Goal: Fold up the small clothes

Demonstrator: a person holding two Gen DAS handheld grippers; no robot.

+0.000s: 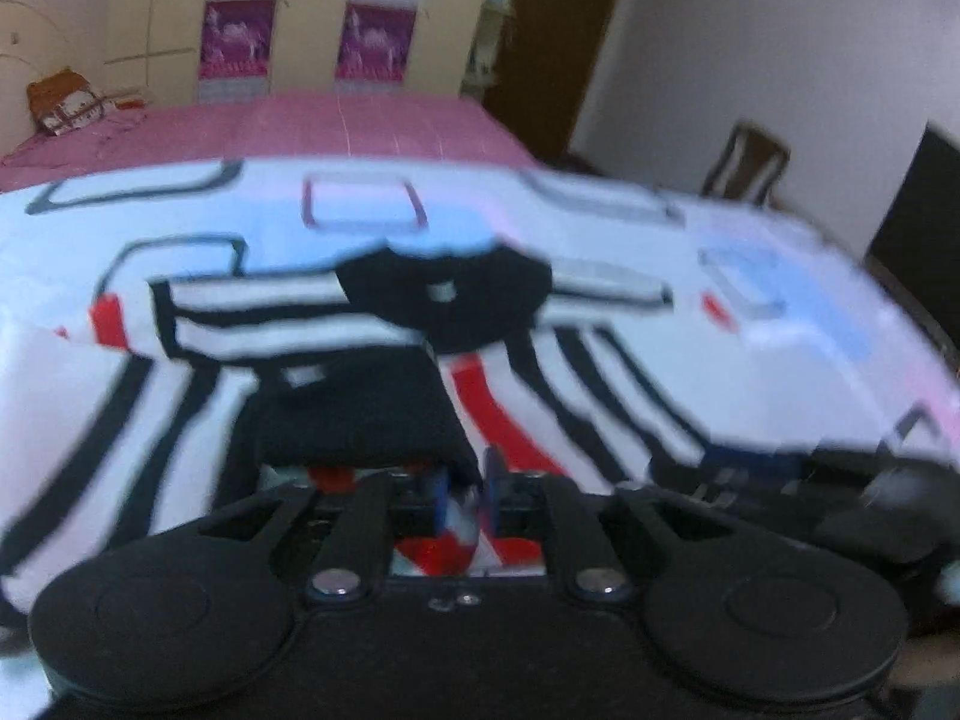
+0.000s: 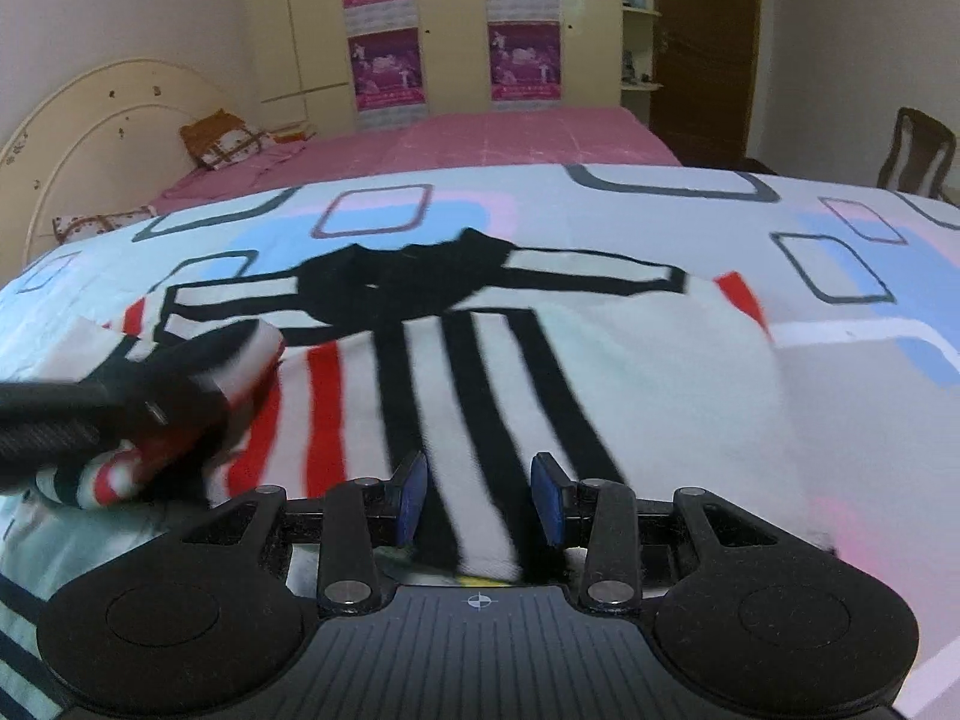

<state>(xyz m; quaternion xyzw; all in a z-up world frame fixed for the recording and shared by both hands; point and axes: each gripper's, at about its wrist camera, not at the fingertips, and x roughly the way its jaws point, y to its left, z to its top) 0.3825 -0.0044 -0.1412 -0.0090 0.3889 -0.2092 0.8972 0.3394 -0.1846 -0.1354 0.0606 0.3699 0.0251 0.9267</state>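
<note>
A small white shirt [image 2: 630,372] with black and red stripes and a black collar [image 2: 396,282] lies spread on a patterned sheet. My left gripper [image 1: 467,498] is shut on a red-and-white fold of the shirt [image 1: 600,372], bunched between its blue pads. The right wrist view shows that left gripper [image 2: 120,414] at the left, with striped cloth wrapped around it and lifted over the shirt's red-striped side. My right gripper [image 2: 480,498] is open at the near hem. Striped cloth lies between its blue pads [image 2: 414,495], and a gap shows beside the right one.
The sheet [image 2: 840,300] is white with blue, pink and grey rectangles. Behind it are a pink bed [image 2: 510,138] with pillows [image 2: 222,141], a cream headboard [image 2: 78,120] and a wardrobe with purple posters [image 2: 384,66]. A wooden chair [image 2: 918,150] stands at the far right.
</note>
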